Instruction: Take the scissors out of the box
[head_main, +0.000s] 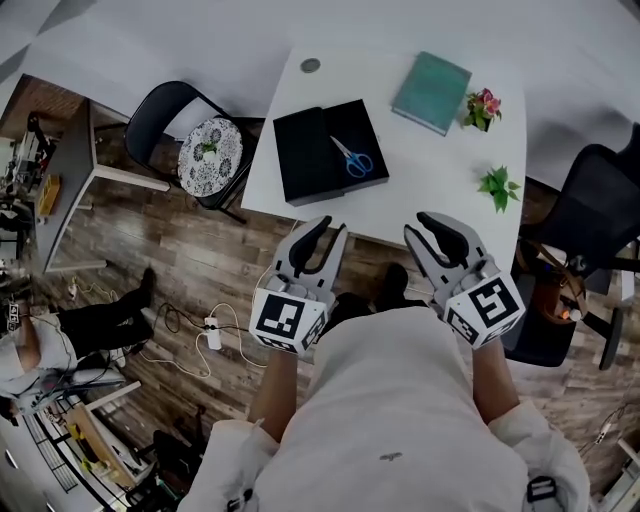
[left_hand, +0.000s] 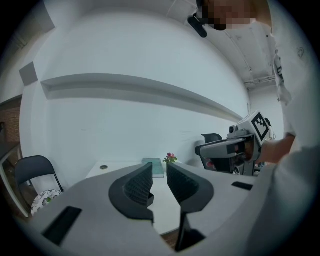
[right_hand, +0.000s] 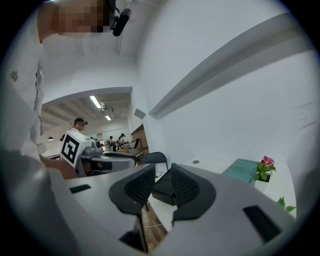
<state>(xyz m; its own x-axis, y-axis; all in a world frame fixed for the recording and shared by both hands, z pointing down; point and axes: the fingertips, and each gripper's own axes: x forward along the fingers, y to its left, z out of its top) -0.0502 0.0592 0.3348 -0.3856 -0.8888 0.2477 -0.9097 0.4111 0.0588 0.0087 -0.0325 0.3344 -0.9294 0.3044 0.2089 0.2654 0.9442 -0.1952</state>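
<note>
Scissors (head_main: 352, 158) with blue handles lying in the black box (head_main: 305, 150), well ahead of our left gripper (head_main: 322, 228) and right gripper (head_main: 432, 225), both pairs of jaws apart, we hold nothing

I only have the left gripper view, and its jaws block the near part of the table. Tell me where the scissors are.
Observer: In the head view, the scissors lie in the right half of the open black box, on the left part of the table.
Operator: Report the right gripper's jaws.
Observer: The right gripper view shows the right gripper with its jaws apart and nothing between them.
Operator: Say how far in both grippers are.
Observer: From above, both tips are about at the table's near edge, neither over the box. The left gripper is the one nearer to it.
</note>
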